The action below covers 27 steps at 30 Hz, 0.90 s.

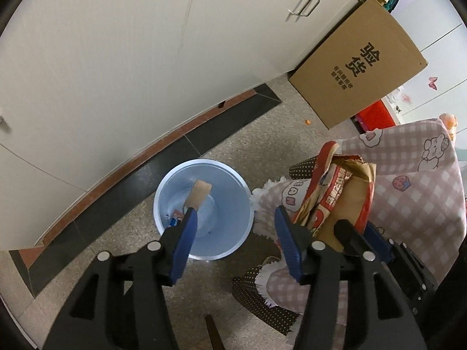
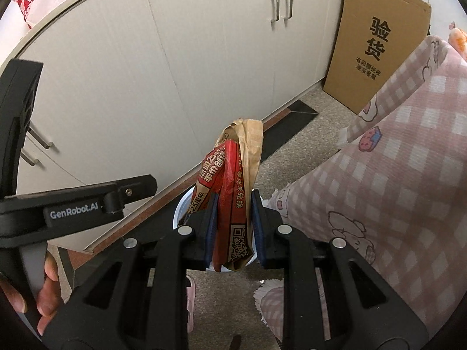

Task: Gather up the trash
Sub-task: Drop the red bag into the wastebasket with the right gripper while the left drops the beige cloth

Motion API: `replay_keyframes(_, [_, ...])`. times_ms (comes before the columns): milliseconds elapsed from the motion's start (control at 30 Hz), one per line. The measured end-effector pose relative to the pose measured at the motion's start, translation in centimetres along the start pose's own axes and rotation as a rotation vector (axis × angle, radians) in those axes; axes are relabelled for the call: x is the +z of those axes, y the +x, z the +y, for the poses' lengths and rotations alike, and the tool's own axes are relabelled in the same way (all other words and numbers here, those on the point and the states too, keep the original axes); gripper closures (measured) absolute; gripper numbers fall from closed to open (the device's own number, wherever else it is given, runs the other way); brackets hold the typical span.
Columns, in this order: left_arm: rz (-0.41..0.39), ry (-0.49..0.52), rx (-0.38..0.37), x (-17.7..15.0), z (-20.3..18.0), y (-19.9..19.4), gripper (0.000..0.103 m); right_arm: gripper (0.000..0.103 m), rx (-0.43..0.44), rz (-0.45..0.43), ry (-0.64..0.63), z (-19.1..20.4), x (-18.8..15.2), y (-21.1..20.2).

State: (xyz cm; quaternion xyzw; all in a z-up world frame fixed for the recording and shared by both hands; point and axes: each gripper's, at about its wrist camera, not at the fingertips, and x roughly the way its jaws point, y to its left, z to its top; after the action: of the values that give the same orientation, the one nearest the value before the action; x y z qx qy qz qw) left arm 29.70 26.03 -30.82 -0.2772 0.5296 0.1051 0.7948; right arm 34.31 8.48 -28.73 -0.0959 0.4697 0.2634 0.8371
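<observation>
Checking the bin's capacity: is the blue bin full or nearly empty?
Nearly empty: the blue bin shows mostly bare bottom, only small scraps.

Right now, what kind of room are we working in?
Probably a home, maybe a bedroom or storeroom: white cupboards along a stone-tile floor, a cardboard box leaning on them, and a pink checked blanket beside the blue bin.

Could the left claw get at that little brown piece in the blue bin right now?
Probably yes. The left claw is open and hangs right above the blue bin, whose top has no lid. The brown piece sits by its left finger. The right claw's red wrapper hangs off to the side.
</observation>
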Motion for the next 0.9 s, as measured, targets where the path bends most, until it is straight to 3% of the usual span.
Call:
replay_keyframes(367, [-0.032,-0.038,0.025,0.0,1.7,-1.7,0.046,0.08,0.032,-0.011,0.001,1.0,0.5,0.0])
replay_keyframes(433, [-0.05,-0.05,0.028,0.0,2.1,-2.4,0.046,0.076,0.047,-0.028,0.01,1.2,0.9,-0.2])
replay_keyframes(467, [-0.056,-0.055,0.027,0.1,2.3,-2.7,0.046,0.069,0.052,-0.04,0.013,1.3,1.0,-0.3])
replay_keyframes(500, [-0.065,-0.063,0.028,0.1,2.5,-3.0,0.046,0.052,0.062,-0.057,0.018,1.4,1.3,-0.4])
replay_keyframes(533, [-0.072,-0.068,0.03,0.1,2.6,-3.3,0.044,0.046,0.056,-0.067,0.022,1.4,1.5,-0.5])
replay_keyframes(900, [-0.142,-0.09,0.028,-0.2,2.4,-7.0,0.041,0.045,0.054,-0.128,0.027,2.1,2.0,-3.7])
